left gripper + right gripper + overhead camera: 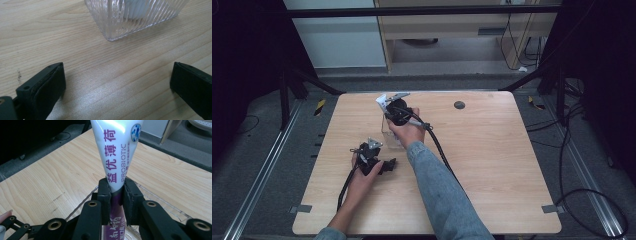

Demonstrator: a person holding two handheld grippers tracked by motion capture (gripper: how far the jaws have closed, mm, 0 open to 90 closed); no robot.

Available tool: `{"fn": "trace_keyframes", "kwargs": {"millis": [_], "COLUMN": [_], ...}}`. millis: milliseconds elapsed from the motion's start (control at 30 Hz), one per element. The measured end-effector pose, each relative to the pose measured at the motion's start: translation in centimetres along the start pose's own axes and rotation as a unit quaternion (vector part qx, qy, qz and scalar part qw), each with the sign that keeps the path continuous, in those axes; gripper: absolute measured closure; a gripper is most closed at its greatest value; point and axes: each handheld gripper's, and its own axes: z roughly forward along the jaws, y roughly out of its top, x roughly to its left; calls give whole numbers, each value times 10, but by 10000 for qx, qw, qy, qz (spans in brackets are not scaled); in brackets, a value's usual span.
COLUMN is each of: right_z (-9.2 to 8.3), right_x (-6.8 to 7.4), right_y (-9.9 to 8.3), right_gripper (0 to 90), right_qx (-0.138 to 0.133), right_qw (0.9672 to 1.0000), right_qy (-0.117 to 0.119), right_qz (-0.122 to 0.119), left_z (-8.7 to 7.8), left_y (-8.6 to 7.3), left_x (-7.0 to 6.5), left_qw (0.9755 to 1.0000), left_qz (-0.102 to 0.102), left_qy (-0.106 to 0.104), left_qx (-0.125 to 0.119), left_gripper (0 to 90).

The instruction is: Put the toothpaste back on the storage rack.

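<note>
My right gripper (117,192) is shut on a white and purple toothpaste tube (117,152) printed "PROBIOTIC", which stands up between the pads with its flat end away from me. The tube's lower part goes down into a clear ribbed container (160,200). In the high view the right gripper (398,114) is over that container (388,136) at the table's middle left, with the tube (382,102) sticking out past it. My left gripper (117,75) rests low over the wood, open, with nothing between its fingers (50,82). The container (130,17) is just ahead of it. In the high view the left gripper (384,165) lies near the container's front left.
The wooden table (492,165) has a small dark round disc (459,105) near its far edge. Black frame bars (307,80) and cables (572,150) run beside the table, and metal rails (262,175) line the floor on both sides.
</note>
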Motion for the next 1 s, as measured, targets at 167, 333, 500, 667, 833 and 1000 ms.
{"fn": "trace_keyframes", "kwargs": {"millis": [167,333,500,667,833,1000], "right_z": [-1,-4,-7,-13,-22,-30], "right_x": [0,0,-1,0,0,-2], "right_y": [0,0,1,2,2,3], "right_gripper": [728,727,714,715,716,721], "right_qx": [5,-1,-16,-5,-67,-58], "right_qw": [10000,10000,10000,10000,9999,9999], "right_qy": [12,29,42,16,47,39], "right_qz": [23,-2,22,-60,-117,-96], "left_z": [0,0,0,0,0,0], "left_y": [0,0,0,0,0,0], "left_x": [0,0,0,0,0,0], "left_qw": [10000,10000,10000,10000,10000,10000], "left_qz": [-2,-1,-2,-2,0,-18], "left_qy": [1,0,-1,3,3,5], "left_qx": [-2,-2,-1,-3,-1,-14], "left_gripper": [0,0,0,0,0,0]}}
